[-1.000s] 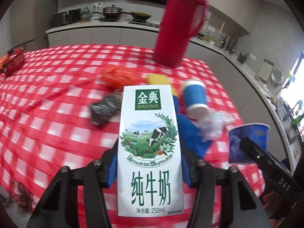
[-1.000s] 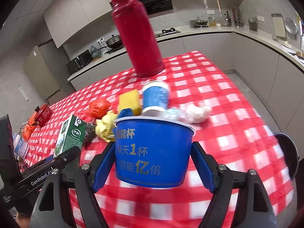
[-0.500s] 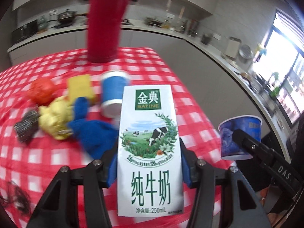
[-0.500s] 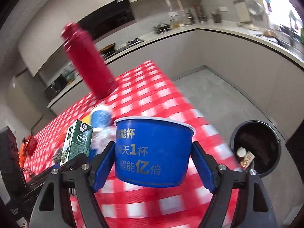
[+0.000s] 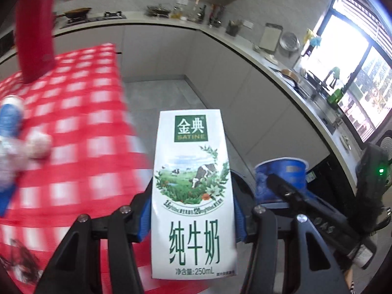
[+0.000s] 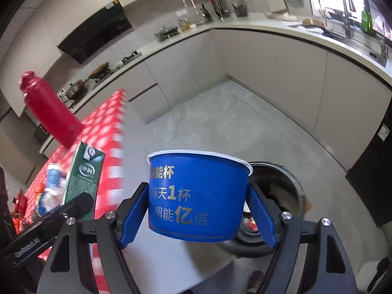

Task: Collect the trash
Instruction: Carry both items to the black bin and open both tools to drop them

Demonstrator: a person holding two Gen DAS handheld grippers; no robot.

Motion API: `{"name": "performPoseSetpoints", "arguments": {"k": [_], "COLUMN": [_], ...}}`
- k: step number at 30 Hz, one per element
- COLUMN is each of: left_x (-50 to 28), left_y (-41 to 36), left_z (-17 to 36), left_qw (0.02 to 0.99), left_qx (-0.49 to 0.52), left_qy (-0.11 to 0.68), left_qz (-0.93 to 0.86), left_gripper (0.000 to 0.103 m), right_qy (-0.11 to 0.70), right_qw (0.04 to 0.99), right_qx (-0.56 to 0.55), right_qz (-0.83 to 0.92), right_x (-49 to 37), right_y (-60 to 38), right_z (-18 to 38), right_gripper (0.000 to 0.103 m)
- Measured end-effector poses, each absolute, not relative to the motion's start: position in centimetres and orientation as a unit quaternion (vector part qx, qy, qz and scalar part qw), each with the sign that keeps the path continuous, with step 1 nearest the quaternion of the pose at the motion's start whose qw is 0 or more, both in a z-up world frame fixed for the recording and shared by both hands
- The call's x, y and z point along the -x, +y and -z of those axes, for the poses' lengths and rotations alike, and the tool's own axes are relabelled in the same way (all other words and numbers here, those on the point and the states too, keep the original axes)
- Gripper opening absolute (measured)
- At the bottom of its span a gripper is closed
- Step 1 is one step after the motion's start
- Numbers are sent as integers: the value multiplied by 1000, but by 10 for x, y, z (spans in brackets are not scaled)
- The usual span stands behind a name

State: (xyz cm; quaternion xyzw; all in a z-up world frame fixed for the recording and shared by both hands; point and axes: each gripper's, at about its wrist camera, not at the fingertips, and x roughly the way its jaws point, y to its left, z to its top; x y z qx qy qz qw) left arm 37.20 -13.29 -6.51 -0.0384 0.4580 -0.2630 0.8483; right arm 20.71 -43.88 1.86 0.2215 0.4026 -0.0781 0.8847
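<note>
My left gripper (image 5: pixel 192 218) is shut on a white and green milk carton (image 5: pixel 192 191), held upright past the edge of the red checked table (image 5: pixel 80 132). My right gripper (image 6: pixel 199 208) is shut on a blue paper bowl (image 6: pixel 196 193), held above the grey floor. A round black trash bin (image 6: pixel 281 191) stands on the floor just behind and right of the bowl, partly hidden by it, with some litter inside. In the left wrist view the bowl (image 5: pixel 281 178) shows at the right; in the right wrist view the carton (image 6: pixel 83 178) shows at the left.
A tall red thermos (image 6: pixel 49 110) stands on the table. A blue paper cup (image 5: pixel 9 115), crumpled plastic (image 5: pixel 27 147) and other litter lie blurred on the cloth. Kitchen counters (image 6: pixel 281 31) run along the walls. A dark appliance (image 6: pixel 374 171) stands at the right.
Both grippers have swung right, off the table and over the floor, still holding the carton and the bowl. The trash bin has come into view and closer.
</note>
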Motion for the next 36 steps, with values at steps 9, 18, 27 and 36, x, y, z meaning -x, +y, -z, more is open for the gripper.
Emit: {"name": "performPoseSetpoints", "arguments": {"k": [9,18,27,36], "left_x": [-375,-376,-380,-363], "left_y": [-205,-232,-244,-228], "left_z": [133,194,182,107], "left_qw": [830,804,805,829], "left_qx": [23,3,-6,2], "left_qy": [506,559,564,528], "left_qz": [235,202,183,186], "left_gripper": [55,56,73,73], "right_qy": [464,516,505,474], "right_qw": [856,828,831,850], "right_qx": [-220,-213,-223,-219], "right_qz": [70,56,75,69], "right_x": [-216,-233,-228,-220], "right_y": [-512,-530,-549,-542], "right_z": [62,118,106,43], "right_gripper": [80,82,82,82]}}
